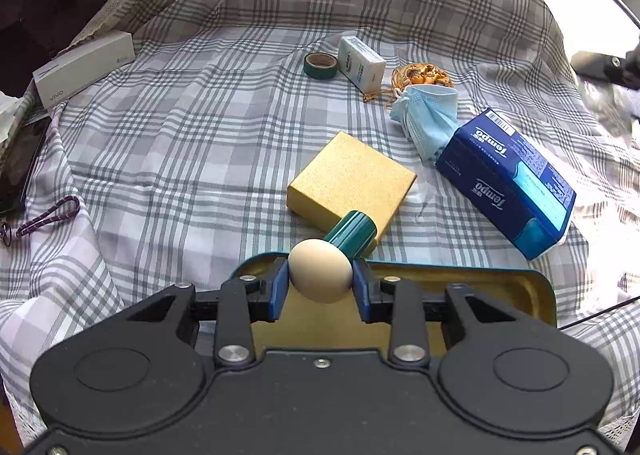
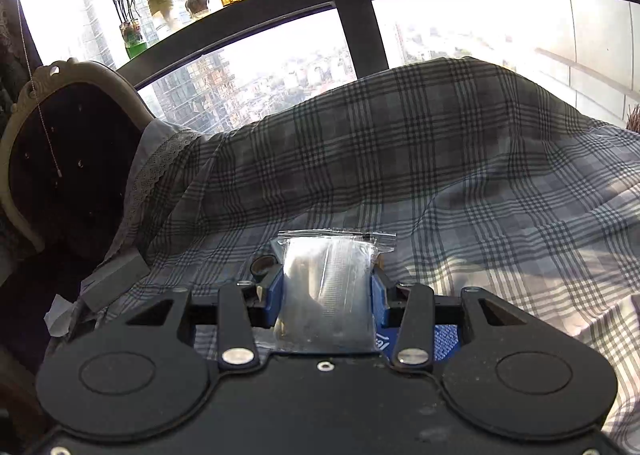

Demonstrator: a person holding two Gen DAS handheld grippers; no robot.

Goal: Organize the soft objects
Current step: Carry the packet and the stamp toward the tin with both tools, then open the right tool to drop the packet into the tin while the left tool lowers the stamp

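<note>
Cream ball (image 1: 321,270) with a green handle (image 1: 351,233) sits clamped between the blue pads of the left gripper (image 1: 321,283), above a shallow metal tray (image 1: 536,291) on the plaid cloth (image 1: 180,143). The handle points away toward a gold box (image 1: 352,183). The right gripper (image 2: 327,295) is closed on a clear zip bag (image 2: 328,279) — lifted clear of the cloth, its seal end projecting forward beyond the pads.
</note>
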